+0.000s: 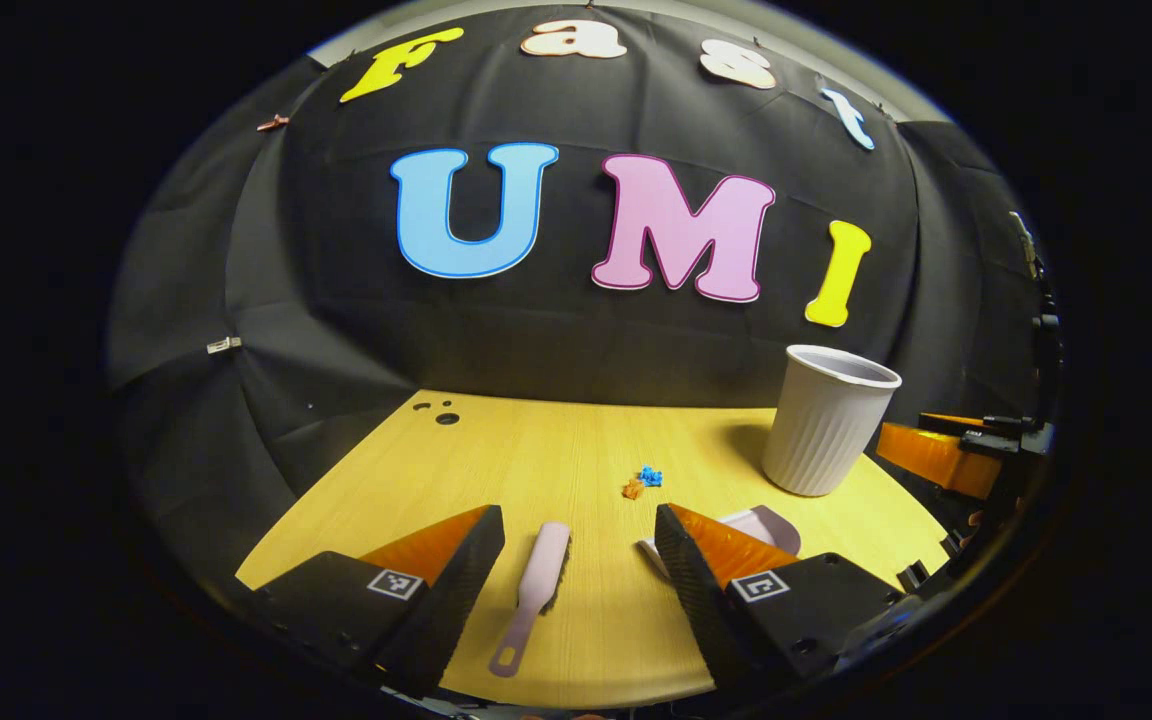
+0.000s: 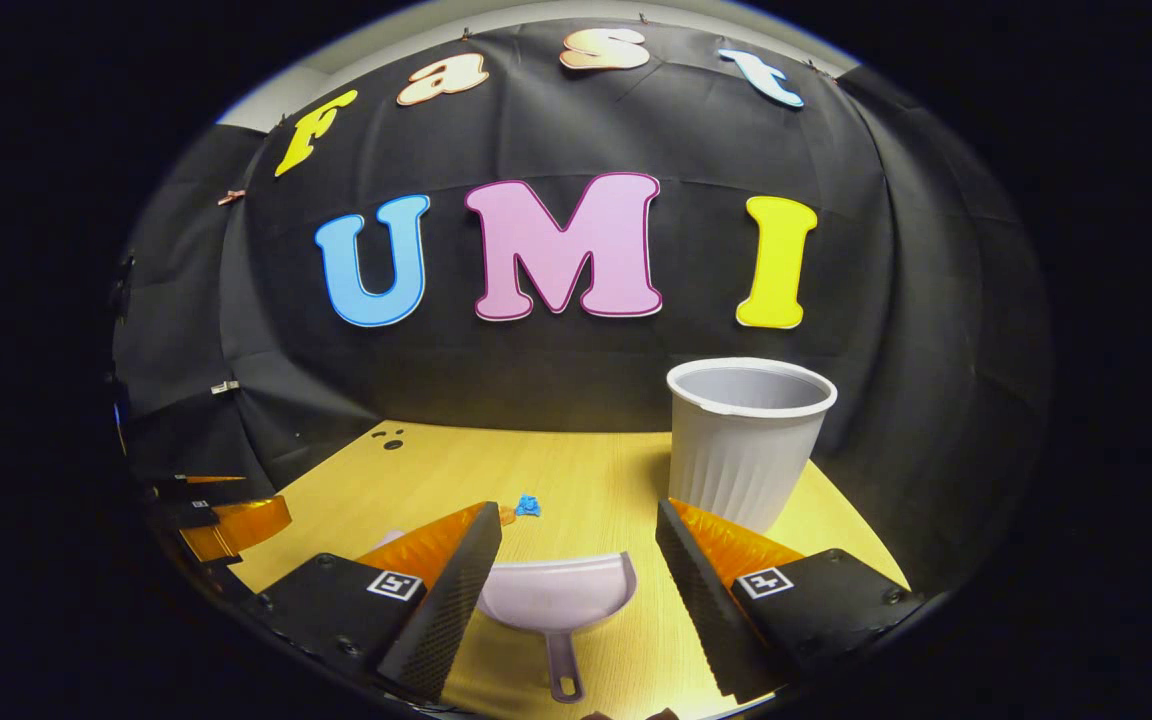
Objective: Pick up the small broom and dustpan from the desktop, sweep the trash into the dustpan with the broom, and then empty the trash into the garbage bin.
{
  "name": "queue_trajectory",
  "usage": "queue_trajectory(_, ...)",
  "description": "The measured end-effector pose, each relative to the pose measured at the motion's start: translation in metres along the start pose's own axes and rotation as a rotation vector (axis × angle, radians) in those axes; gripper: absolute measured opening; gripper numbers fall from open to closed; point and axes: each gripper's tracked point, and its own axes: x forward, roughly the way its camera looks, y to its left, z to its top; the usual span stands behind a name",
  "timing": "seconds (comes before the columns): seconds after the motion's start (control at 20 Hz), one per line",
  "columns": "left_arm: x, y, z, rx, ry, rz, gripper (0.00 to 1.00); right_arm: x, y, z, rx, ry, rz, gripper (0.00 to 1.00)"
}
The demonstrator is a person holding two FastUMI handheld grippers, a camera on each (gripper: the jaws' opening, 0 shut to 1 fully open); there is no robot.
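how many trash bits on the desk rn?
2 clear ones in the left gripper view: a blue bit and an orange bit, touching, mid-desk, left of the grey bin and beyond the broom. Each looks like a small cluster, so finer pieces may be hidden.

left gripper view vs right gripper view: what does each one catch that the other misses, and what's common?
Left gripper view: the small broom lying flat between the open fingers of the left gripper, and an orange scrap beside the blue scrap.

Right gripper view: the whole dustpan, mouth away from the camera and handle toward it, between the open fingers of the right gripper; the left gripper view catches just a part of it behind one finger.

Both: the wooden desktop, the white ribbed bin standing upright, the blue scrap, and the other gripper at the edge.
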Motion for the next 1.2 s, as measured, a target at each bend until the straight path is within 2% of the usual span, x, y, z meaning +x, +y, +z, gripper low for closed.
queue_trajectory(0.2,0.003,0.001,-0.006,-0.016,0.025,0.0,0.96,0.009,-0.001,-0.009,0.019,0.031,0.01,0.98)
queue_trajectory(0.45,0.015,0.005,-0.027,-0.06,0.117,-0.021,0.96,0.02,-0.003,-0.021,0.055,0.064,0.008,0.97)
queue_trajectory(0.7,0.038,0.027,-0.073,-0.082,0.289,-0.006,0.96,0.026,-0.011,-0.043,0.071,0.116,-0.003,0.99)
queue_trajectory(0.85,0.055,0.032,-0.103,-0.111,0.405,-0.031,0.96,0.024,-0.015,-0.062,0.077,0.164,-0.016,0.99)
queue_trajectory(1.2,0.095,0.051,-0.162,-0.013,0.66,-0.031,0.96,0.022,-0.023,-0.09,0.082,0.252,-0.029,0.99)
